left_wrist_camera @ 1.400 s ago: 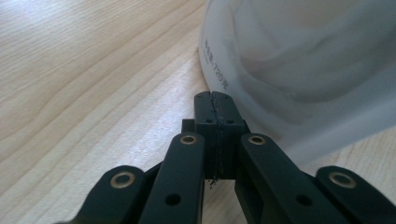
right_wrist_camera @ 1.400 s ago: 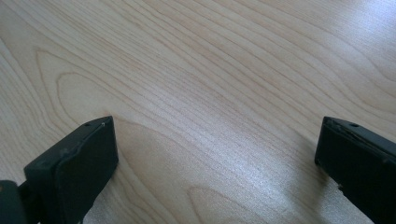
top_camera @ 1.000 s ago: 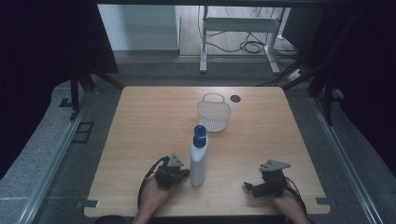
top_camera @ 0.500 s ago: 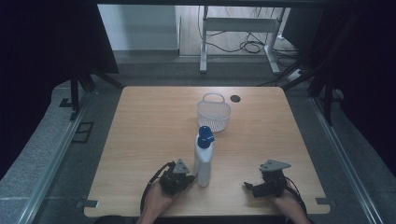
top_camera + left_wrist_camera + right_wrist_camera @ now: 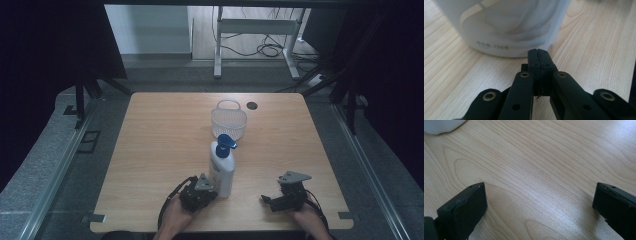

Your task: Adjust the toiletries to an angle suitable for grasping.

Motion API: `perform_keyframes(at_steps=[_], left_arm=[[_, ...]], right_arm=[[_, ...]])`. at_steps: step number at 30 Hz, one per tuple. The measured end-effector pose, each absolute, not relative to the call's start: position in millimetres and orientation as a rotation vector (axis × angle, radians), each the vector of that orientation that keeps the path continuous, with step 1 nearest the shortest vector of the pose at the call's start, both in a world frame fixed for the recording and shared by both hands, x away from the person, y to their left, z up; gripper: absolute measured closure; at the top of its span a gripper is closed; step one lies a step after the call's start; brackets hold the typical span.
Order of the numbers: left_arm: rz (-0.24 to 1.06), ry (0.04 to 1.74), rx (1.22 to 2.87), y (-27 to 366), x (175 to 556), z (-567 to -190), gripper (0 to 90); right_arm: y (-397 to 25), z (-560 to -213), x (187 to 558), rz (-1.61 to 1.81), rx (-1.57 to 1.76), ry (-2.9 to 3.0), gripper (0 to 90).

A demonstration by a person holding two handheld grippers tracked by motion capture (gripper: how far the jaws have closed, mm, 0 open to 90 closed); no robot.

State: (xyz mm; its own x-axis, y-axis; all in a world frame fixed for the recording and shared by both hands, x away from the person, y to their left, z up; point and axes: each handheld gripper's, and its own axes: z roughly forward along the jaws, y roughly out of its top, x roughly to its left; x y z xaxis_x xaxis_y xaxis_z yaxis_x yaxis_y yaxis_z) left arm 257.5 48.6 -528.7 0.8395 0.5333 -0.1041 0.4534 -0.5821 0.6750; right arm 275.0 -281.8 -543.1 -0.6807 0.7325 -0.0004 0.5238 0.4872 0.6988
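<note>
A white pump bottle (image 5: 222,167) with a blue pump head stands upright near the table's front middle. My left gripper (image 5: 212,193) is shut with nothing in it, its tips touching the bottle's lower left side. In the left gripper view the closed jaws' tips (image 5: 539,51) meet the bottle's white base (image 5: 506,25). My right gripper (image 5: 266,200) rests open on the wood to the bottle's right, a hand's width away. The right gripper view has its jaws wide apart (image 5: 539,197) over bare wood, with the bottle's edge (image 5: 441,125) at the top left.
A white mesh basket (image 5: 229,122) with a handle stands just behind the bottle, near mid-table. A small black round grommet (image 5: 251,105) lies by the table's far edge. A white metal frame (image 5: 255,30) and cables are on the floor beyond the wooden table (image 5: 160,145).
The bottle has slid a little to the right, and the shut left gripper has moved right with it, against its base. The right gripper has stayed put.
</note>
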Motion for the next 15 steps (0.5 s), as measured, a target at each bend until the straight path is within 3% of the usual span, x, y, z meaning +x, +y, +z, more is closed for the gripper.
perform_keyframes(at_steps=[15], left_arm=[[0.201, 0.669, 2.291, 22.1, 266.8, -531.6, 87.2]], right_arm=[[-281.9, -543.0, 275.0, 0.993, 1.062, 2.439, 0.0]])
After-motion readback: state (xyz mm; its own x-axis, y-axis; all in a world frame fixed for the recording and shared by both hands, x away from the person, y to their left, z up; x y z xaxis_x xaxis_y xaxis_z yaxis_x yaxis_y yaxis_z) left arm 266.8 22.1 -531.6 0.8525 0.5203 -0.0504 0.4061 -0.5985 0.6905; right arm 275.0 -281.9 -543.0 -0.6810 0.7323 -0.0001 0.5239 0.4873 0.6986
